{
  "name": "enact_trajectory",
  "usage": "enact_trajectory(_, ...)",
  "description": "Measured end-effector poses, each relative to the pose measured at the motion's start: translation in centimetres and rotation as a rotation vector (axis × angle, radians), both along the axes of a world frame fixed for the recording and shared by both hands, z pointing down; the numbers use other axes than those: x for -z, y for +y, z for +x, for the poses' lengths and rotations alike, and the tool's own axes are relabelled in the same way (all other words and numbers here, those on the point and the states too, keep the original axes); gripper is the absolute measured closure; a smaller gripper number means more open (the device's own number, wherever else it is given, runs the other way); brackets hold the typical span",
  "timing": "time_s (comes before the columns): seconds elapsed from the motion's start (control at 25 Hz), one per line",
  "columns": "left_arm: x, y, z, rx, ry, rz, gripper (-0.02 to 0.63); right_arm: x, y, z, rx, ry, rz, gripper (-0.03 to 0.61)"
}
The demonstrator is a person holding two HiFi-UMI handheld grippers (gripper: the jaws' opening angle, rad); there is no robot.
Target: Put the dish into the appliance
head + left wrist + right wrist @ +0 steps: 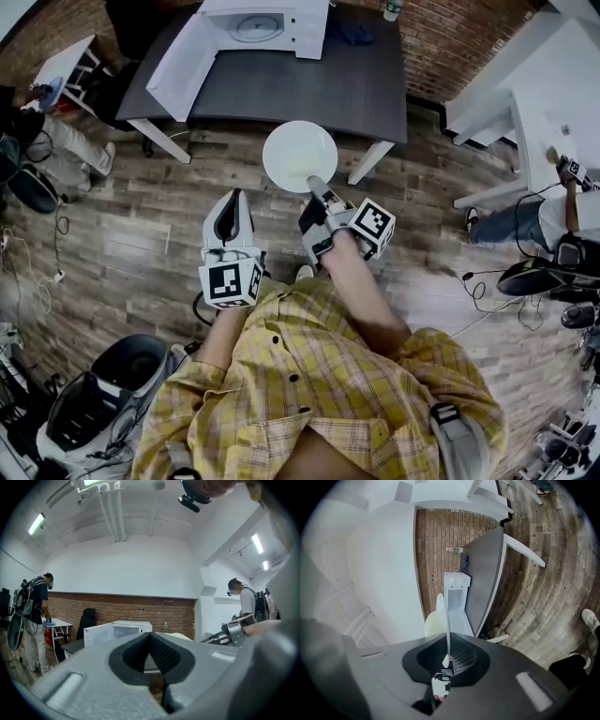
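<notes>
A white round dish hangs over the wooden floor just in front of the dark table. My right gripper is shut on its near rim. In the right gripper view the dish shows edge-on, pinched between the jaws of my right gripper. The white microwave stands on the table's far side with its door swung open; it also shows in the left gripper view as the microwave. My left gripper is held low beside the right one, shut and holding nothing, as my left gripper shows.
A water bottle and a dark blue cloth lie on the table's far right. White tables stand at left and right. People stand at both sides. Cables and equipment lie on the floor.
</notes>
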State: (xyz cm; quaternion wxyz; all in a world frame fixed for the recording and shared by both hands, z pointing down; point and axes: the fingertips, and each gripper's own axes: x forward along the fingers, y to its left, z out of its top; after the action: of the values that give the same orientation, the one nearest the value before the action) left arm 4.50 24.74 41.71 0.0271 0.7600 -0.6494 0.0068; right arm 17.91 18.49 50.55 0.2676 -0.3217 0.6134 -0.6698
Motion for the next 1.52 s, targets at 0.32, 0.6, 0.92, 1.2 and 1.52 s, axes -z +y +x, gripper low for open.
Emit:
enact_trajectory(0.32, -0.2, -0.5, 1.0, 0.037, -0.017, -0.016, 0.615, 0.6, -1.5, -0.1, 0.028, -0.027, 0.008, 0.565)
enact_trajectory(0.6, -1.0, -3.7, -0.2, 0.032, -0.006, -0.007, 0.615, -0.7, -3.9, -1.5, 0.044, 0.002, -0.004, 0.565)
enact_trajectory(0.92, -0.6, -9.9, -3.0, 0.020, -0.003, 0.009, 0.615, -0.8, -9.8, -4.3, 0.046, 0.014, -0.004, 0.565)
enact_trajectory(1.2, -0.9, -16.3, -7.2, 0.015, -0.003, -0.008, 0.615, -1.4, -15.7, -8.2, 0.034, 0.018, -0.043, 0.565)
enact_trajectory(1.52, 0.1, -23.6, -10.4, -0.047, -0.010, -0.007, 0.615, -0.1, -22.3, -12.0, -0.008, 0.022, -0.037, 0.565)
